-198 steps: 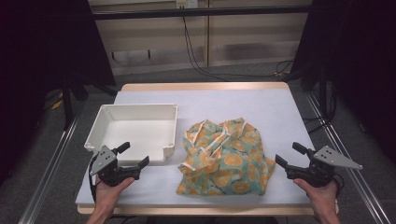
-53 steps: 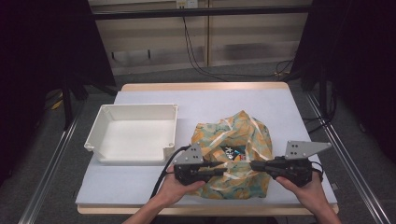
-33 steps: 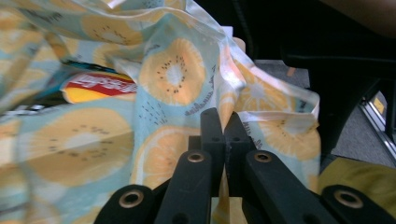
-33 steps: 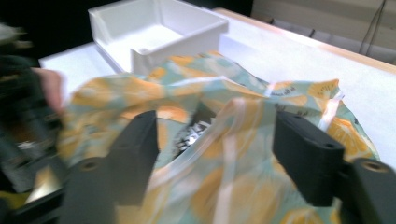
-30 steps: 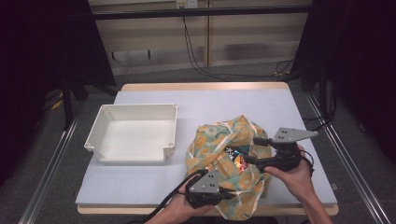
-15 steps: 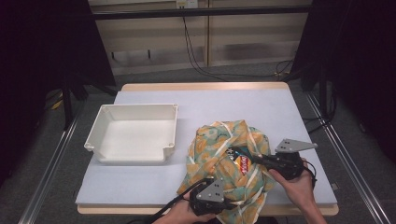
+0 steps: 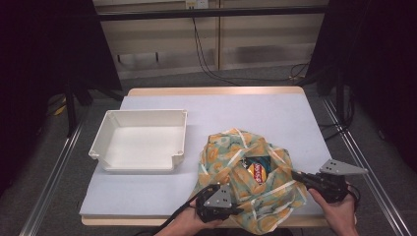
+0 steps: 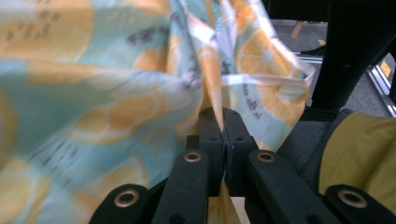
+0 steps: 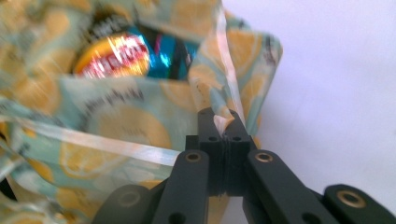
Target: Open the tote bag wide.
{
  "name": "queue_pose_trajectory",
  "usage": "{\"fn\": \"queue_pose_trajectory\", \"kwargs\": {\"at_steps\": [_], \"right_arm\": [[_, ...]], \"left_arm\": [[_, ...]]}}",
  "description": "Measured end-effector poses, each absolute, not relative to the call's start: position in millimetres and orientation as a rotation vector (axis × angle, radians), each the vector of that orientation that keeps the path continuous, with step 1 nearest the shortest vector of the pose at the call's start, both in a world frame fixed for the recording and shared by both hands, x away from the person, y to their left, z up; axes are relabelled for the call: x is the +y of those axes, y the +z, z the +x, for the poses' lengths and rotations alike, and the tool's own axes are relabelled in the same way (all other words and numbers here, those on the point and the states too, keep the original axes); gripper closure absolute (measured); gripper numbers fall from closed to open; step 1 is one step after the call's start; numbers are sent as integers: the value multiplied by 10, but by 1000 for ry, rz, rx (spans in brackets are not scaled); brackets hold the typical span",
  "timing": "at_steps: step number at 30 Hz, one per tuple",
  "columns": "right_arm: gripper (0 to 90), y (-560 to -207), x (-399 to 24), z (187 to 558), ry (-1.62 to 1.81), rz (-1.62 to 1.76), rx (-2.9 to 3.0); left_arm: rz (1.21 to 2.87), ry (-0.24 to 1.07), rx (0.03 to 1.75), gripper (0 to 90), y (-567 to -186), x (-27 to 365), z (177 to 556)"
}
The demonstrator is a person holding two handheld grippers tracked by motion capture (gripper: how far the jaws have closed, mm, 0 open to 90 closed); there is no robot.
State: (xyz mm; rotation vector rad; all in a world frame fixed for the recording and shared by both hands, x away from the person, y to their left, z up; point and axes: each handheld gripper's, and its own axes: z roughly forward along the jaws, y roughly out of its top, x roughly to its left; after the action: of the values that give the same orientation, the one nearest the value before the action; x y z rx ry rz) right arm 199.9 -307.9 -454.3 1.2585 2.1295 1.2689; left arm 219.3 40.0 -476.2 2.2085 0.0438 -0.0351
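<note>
Tray (image 7: pixel 140 140) sitting white and open at centre left of the high view, on the pale tablecloth (image 7: pixel 255 113), well apart from both grippers. Lying just right of it, at lower centre: fabric bag (image 7: pixel 248 184) printed with orange slices on pale blue, mouth gaping upward, near edge hanging over the front rim of the table. Showing inside the opening: snack packet (image 7: pixel 256 169), shiny blue with an orange and red label, seen larger at upper left of the right gripper view (image 9: pixel 126 51). Gripping the bag's near left edge at the bottom of the high view: left gripper (image 7: pixel 231 209), jaws pressed together on a fold of cloth, the fabric (image 8: pixel 116 93) rising straight from between the black tips in the left gripper view. Pinching the right rim of the bag at lower right: right gripper (image 7: pixel 297 175), jaws having just been closing and now clamped on a pale hem strip, the cloth (image 9: pixel 140 121) spreading leftward from the tips in its own view.
</note>
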Motion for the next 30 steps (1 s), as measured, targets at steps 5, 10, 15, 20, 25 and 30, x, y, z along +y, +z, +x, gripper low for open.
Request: {"fn": "queue_pose_trajectory", "kwargs": {"at_steps": [5,10,15,20,25,30], "right_arm": [[758,-4514,-3054,2021,1283,1251,2134],[621,-4221,-3002,2053,1352,1172,2092],[563,-4008,-2890,2198,1336,1116,2092],[545,-4002,-2696,2499,1291,1077,2169],[508,-4143,-2636,2674,1190,1109,2209],[735,-4299,-2674,2763,1141,1151,2220]], "left_arm": [[2136,-46,74,752,-4578,539,2204],[2034,3,105,681,-4253,738,2282],[1966,57,191,655,-4062,824,2497],[2000,155,278,540,-4123,762,2741],[2074,236,334,490,-4255,739,2871],[2081,267,435,619,-4363,837,2987]]}}
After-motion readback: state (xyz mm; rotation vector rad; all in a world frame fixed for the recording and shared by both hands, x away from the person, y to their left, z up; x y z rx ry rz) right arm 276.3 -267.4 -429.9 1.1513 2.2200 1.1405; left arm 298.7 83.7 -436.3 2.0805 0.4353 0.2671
